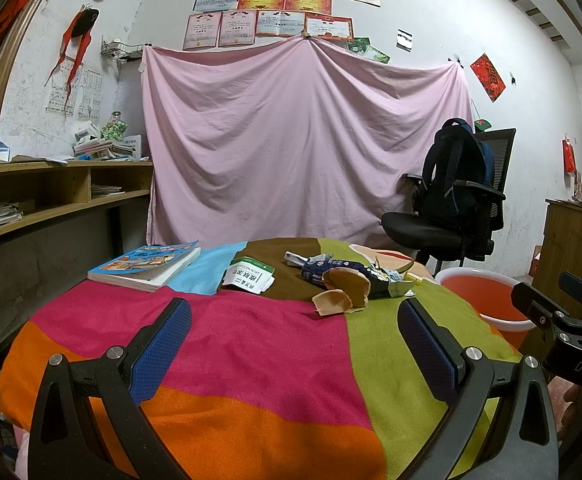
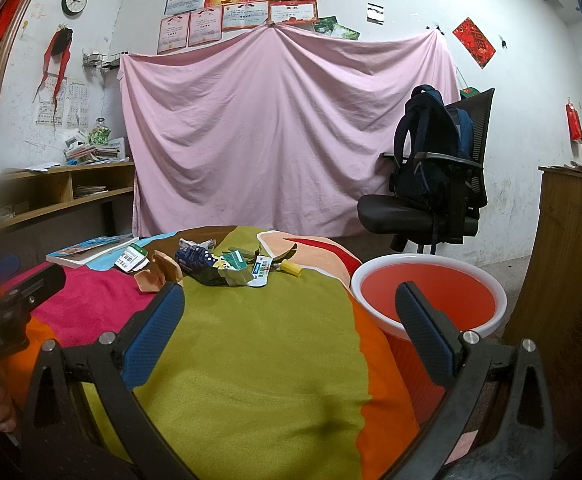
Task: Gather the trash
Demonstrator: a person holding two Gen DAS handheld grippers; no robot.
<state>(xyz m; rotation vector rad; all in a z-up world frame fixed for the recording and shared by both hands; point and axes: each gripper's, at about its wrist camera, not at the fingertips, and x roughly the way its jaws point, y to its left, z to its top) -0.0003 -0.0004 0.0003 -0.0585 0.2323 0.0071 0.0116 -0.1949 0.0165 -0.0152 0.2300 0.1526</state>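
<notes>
A pile of trash lies on the far part of the colourful tablecloth (image 1: 251, 344): tan peel pieces (image 1: 343, 290), a dark crumpled wrapper (image 1: 355, 272) and a green-white packet (image 1: 249, 274). In the right wrist view the pile shows too: peel (image 2: 159, 274), dark wrapper (image 2: 199, 262), small packets (image 2: 259, 270) and a yellow piece (image 2: 291, 268). A red bin with a white rim (image 2: 431, 300) stands right of the table, also in the left wrist view (image 1: 479, 296). My left gripper (image 1: 295, 312) is open and empty, short of the trash. My right gripper (image 2: 289, 300) is open and empty, near the bin's edge.
A book (image 1: 147, 264) lies at the table's far left. A black office chair with a backpack (image 1: 455, 200) stands behind the bin. A pink sheet (image 1: 291, 140) hangs on the back wall. Wooden shelves (image 1: 51, 192) are at left, a wooden cabinet (image 2: 563, 264) at right.
</notes>
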